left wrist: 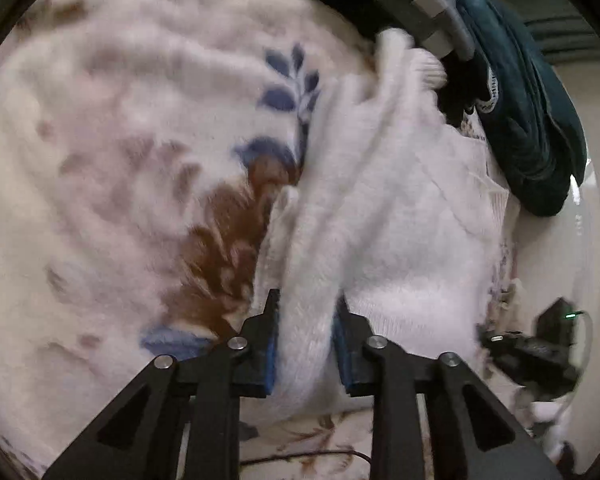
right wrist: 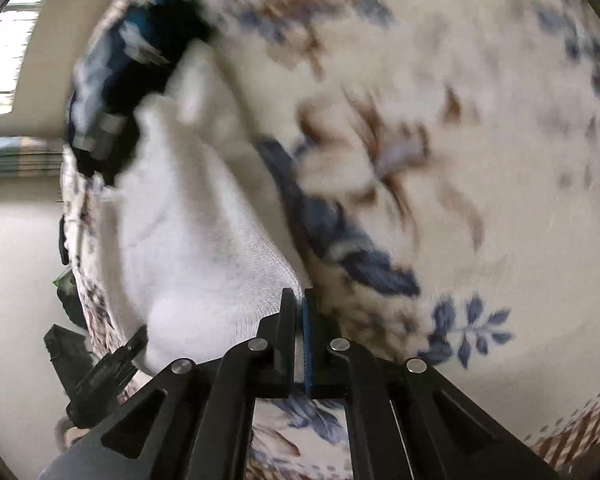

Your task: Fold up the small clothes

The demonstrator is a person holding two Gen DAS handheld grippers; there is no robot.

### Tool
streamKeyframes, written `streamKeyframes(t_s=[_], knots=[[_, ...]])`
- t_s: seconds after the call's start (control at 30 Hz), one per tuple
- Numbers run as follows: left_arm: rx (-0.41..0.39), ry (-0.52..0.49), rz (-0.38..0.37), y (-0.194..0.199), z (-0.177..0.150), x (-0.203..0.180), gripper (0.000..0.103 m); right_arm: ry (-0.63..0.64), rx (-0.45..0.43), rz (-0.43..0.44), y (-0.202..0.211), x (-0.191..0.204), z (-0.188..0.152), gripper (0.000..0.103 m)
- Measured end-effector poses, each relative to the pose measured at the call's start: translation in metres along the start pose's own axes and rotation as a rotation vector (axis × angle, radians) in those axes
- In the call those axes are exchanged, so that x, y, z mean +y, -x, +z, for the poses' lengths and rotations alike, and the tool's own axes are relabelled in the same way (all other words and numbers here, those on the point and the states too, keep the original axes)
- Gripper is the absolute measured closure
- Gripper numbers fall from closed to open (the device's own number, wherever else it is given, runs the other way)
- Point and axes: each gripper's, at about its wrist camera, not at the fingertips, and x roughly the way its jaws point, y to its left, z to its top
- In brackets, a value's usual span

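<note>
A white knitted garment (left wrist: 380,208) lies stretched over a floral blanket (left wrist: 120,128). My left gripper (left wrist: 306,304) is shut on a thick bunched fold of the white garment, which fills the gap between its blue pads. In the right wrist view the same white garment (right wrist: 188,240) runs away to the upper left. My right gripper (right wrist: 299,300) is shut on its near edge, the fingers almost together. The right gripper shows in the left wrist view at the top right (left wrist: 420,20), holding the garment's far end.
A dark teal garment (left wrist: 532,120) lies at the blanket's right edge beyond the white one. A black device with a green light (left wrist: 556,332) sits at the right on a pale floor. The blanket (right wrist: 480,160) fills most of the right wrist view.
</note>
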Motion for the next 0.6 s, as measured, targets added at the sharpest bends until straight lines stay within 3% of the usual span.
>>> streamKeyframes(t_s=[0.03, 0.07, 0.1, 0.17, 0.27, 0.4, 0.5, 0.6], knots=[[0.0, -0.005, -0.007, 0.008, 0.005, -0.004, 0.068, 0.011, 0.037, -0.001, -0.007, 0.001, 0.001, 0.1], [0.003, -0.027, 0.01, 0.013, 0.006, -0.01, 0.054, 0.04, 0.062, 0.0, -0.009, 0.007, 0.003, 0.099], [-0.001, -0.062, 0.048, 0.022, 0.009, -0.019, 0.047, 0.061, 0.069, -0.01, -0.007, 0.013, 0.006, 0.096], [-0.05, -0.142, 0.098, 0.042, 0.016, -0.037, 0.043, 0.12, 0.032, -0.036, 0.011, 0.029, 0.014, 0.095], [-0.119, -0.28, 0.138, 0.058, 0.031, -0.069, 0.034, 0.243, -0.075, -0.079, 0.037, 0.06, 0.03, 0.061], [-0.163, -0.478, 0.227, 0.028, 0.054, -0.123, 0.034, 0.394, -0.116, -0.097, 0.032, 0.107, 0.063, 0.06], [-0.127, -0.588, 0.27, -0.005, 0.073, -0.148, 0.034, 0.507, -0.137, -0.173, 0.006, 0.146, 0.092, 0.06], [-0.119, -0.668, 0.289, -0.026, 0.08, -0.163, 0.034, 0.586, -0.149, -0.192, -0.002, 0.172, 0.099, 0.06]])
